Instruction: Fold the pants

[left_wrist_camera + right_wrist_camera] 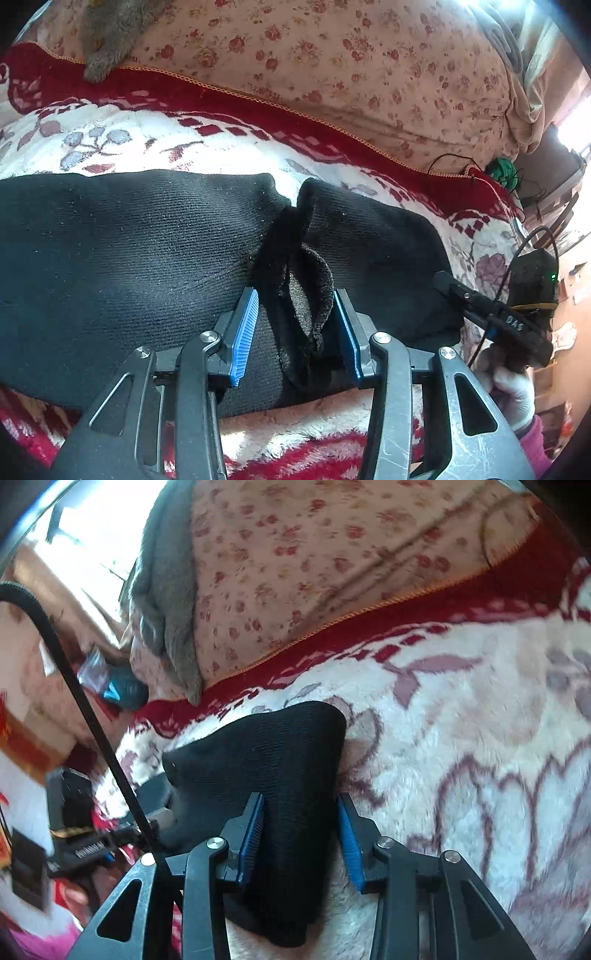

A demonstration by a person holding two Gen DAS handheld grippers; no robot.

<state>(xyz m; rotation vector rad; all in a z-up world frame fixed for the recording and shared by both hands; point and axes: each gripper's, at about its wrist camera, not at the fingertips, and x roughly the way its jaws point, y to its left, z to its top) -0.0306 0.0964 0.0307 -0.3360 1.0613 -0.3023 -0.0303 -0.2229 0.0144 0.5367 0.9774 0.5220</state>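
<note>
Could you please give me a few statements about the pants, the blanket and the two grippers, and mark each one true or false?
1. The pants are black. True.
2. The pants lie on a bare wooden table. False: they lie on a fluffy white and red flowered blanket.
3. Bunched black fabric sits between the fingers of the left gripper. True.
4. The right gripper hovers over the blanket with nothing between its fingers. False: a black end of the pants lies between them.
5. A grey cloth lies on the flowered bedding behind the blanket. True.
</note>
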